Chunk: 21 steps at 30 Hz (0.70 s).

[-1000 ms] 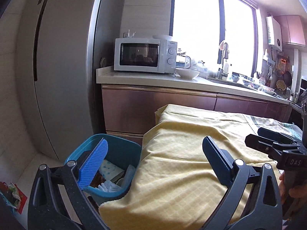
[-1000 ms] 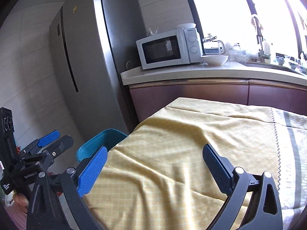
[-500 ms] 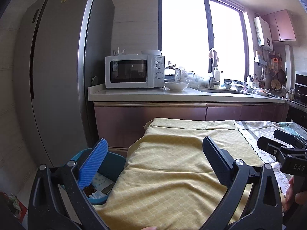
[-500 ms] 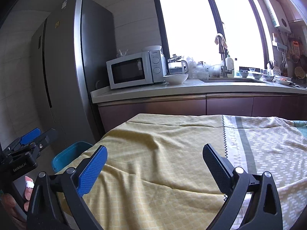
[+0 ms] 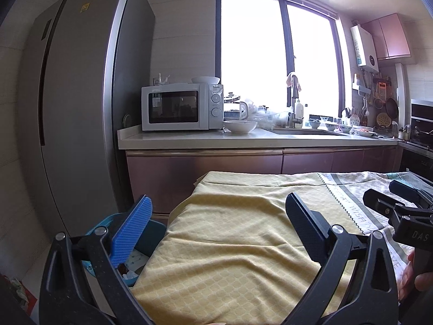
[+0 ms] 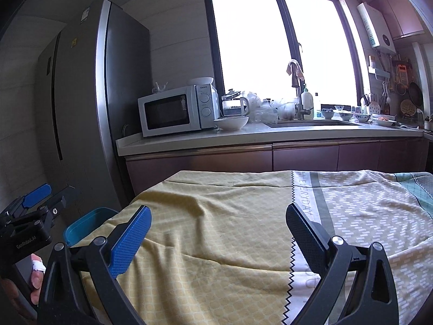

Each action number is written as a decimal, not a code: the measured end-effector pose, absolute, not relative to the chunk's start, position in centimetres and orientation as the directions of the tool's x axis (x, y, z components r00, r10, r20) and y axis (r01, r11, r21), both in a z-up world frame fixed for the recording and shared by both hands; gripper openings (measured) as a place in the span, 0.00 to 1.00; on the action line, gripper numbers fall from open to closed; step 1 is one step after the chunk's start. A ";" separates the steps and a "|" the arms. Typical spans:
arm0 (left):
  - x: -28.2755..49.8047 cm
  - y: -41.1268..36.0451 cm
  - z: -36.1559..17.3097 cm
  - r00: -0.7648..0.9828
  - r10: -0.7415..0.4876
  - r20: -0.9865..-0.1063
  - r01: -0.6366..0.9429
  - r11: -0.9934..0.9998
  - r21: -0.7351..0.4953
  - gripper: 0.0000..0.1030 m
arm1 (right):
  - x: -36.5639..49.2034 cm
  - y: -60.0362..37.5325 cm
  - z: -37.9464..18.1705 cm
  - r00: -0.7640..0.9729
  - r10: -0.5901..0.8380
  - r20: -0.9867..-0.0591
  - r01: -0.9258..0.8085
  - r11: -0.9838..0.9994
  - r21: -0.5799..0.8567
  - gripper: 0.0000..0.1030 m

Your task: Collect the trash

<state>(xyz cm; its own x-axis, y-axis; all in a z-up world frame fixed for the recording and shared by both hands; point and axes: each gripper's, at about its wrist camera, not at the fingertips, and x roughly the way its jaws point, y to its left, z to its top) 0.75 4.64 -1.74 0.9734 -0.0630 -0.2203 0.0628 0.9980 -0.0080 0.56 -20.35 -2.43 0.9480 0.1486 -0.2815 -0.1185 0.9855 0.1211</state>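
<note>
Fridge (image 5: pixel 75 108) far left. Blue bin (image 5: pixel 146 237) w/ trash on floor by table's left edge, partly under yellow cloth (image 5: pixel 230 243). Left gripper (image 5: pixel 216 222) jaws wide apart, empty, above cloth. Right gripper (image 6: pixel 216 230) same, apart, empty.

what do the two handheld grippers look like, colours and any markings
Both look alike: left gripper and right gripper have black speckled frames, silver pivot bolts, one textured blue pad and one dark pad. Seen from the opposite camera, the left body reads "GenRobot.AI", the right "DAS".
</note>
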 end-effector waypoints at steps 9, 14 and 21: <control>0.6 4.4 -1.7 0.974 -0.069 -0.214 0.070 0.998 -0.004 0.94 | -0.1 -20.7 -2.2 0.954 0.131 -0.269 -0.103 0.988 0.115 0.93; 0.5 4.1 -1.7 0.975 -0.071 -0.212 0.072 0.997 0.000 0.94 | -0.1 -21.0 -2.1 0.955 0.129 -0.268 -0.101 0.988 0.114 0.93; 0.6 4.0 -1.8 0.976 -0.067 -0.209 0.070 0.998 0.007 0.94 | -0.2 -21.3 -2.0 0.956 0.125 -0.267 -0.098 0.989 0.113 0.93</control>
<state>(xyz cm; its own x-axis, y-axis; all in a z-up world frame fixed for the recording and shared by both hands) 0.58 4.05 -1.76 0.9757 -0.0669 -0.2085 0.0699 0.9975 0.0072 -0.15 -21.30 -2.04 0.9556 0.1249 -0.2669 -0.0976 0.9888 0.1133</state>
